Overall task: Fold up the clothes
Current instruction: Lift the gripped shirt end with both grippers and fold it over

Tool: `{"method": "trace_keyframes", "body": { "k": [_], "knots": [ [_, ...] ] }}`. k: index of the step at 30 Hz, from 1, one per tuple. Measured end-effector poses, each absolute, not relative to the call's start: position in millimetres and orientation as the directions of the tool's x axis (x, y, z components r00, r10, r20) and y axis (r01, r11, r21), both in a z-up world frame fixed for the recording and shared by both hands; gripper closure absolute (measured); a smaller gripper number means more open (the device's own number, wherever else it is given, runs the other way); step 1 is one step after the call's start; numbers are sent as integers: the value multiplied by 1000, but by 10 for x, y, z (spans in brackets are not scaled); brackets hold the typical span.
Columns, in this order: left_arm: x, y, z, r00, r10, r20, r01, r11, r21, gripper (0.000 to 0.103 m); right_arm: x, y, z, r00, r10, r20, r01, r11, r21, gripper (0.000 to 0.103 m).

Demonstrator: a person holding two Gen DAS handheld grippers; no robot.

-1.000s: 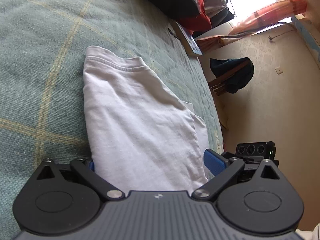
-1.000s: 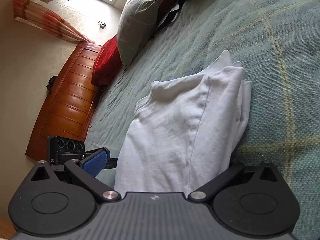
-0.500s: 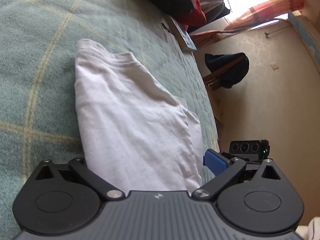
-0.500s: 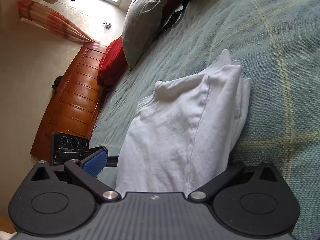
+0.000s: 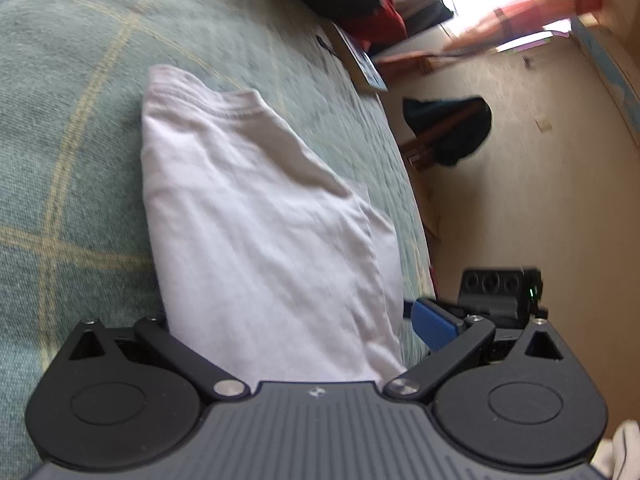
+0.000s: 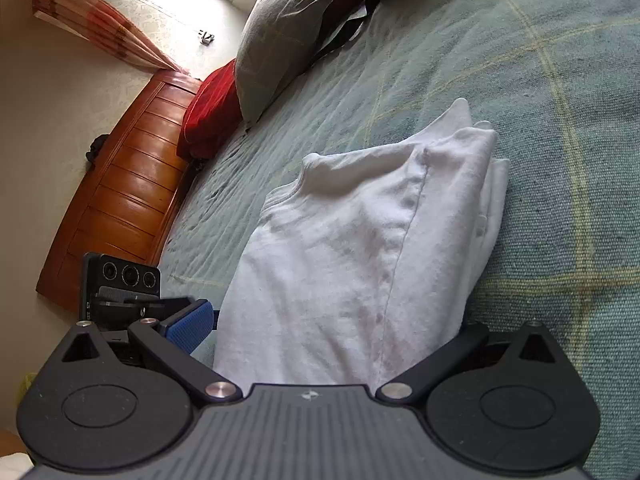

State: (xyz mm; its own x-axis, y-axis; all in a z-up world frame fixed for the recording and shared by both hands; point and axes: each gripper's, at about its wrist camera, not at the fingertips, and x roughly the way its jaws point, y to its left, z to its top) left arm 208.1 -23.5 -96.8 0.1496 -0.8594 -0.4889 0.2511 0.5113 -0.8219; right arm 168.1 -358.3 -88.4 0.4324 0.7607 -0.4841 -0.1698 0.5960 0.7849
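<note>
Since the earlier frame, both views have shifted slightly; the folded white shirt (image 5: 256, 240) lies unchanged on the green bedspread (image 5: 60, 120). Left gripper (image 5: 288, 332) and right gripper (image 6: 332, 336) stand spread wide, straddling its near edge.

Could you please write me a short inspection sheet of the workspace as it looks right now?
Surface: green bedspread with pale yellow grid lines, lightly wrinkled.
Job's things: white garment, partly folded, its near end lying between both claws.
Clutter: grey pillow and red cushion at the bed's head; a book near the bed's edge.
Grippers: left claw and right claw both open, straddling the garment's near end; each has one blue pad in view.
Cables: nothing seen.
Surroundings: wooden headboard, striped curtain, bright window, dark clothing over a chair.
</note>
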Motion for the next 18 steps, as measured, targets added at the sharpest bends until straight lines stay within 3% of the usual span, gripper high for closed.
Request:
{"method": "trace_keyframes", "body": {
  "k": [18],
  "knots": [
    [2098,-327,-926,188,-834,-519,180,549,-816,2,1679,-3630,-891,424,783,-455,-187,567,802,0]
  ]
}}
